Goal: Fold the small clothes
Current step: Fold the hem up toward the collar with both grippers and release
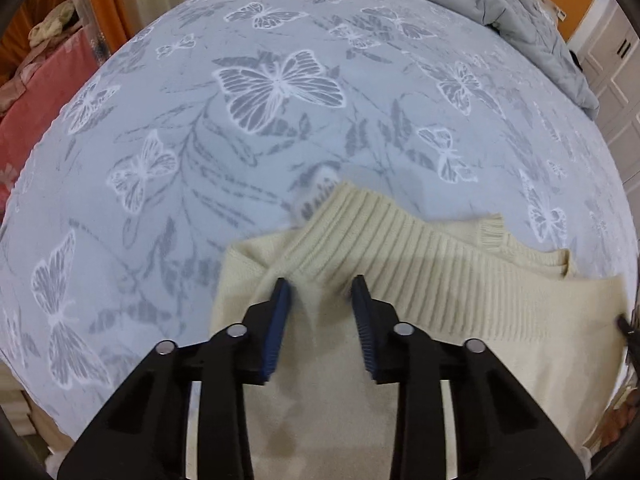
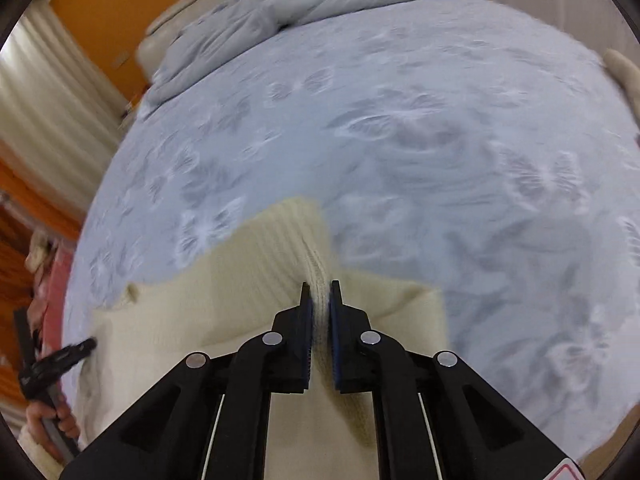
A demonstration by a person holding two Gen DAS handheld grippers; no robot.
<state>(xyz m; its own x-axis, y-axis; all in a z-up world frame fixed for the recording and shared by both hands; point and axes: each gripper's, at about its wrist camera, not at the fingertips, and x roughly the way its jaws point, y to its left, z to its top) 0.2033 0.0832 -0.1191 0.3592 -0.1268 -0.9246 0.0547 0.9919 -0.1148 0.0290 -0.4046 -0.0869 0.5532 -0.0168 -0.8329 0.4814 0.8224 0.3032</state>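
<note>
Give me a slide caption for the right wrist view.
Right hand-held gripper pinches a cream knit sweater on a butterfly-print bedspread.

Cream ribbed sweater [image 1: 420, 280], pale blue butterfly-print bedsheet [image 1: 280, 140], grey quilt [image 1: 500, 8]

Two fisheye cameras, one on each handheld gripper, look steeply down along black fingers at a bed. The left wrist view sits close above a cream sweater [image 1: 400, 280], facing across the butterfly-print bedspread [image 1: 240, 140] toward a bunched grey duvet [image 1: 500, 8] at the top right. The right wrist view, blurred, hangs equally near over the same sweater [image 2: 248, 300] from its other side, with the duvet [image 2: 260, 12] at the top left. Both views share the sweater, the bedspread [image 2: 440, 140] and the duvet; the right view also catches the left gripper [image 2: 60, 360] at its left edge.
</note>
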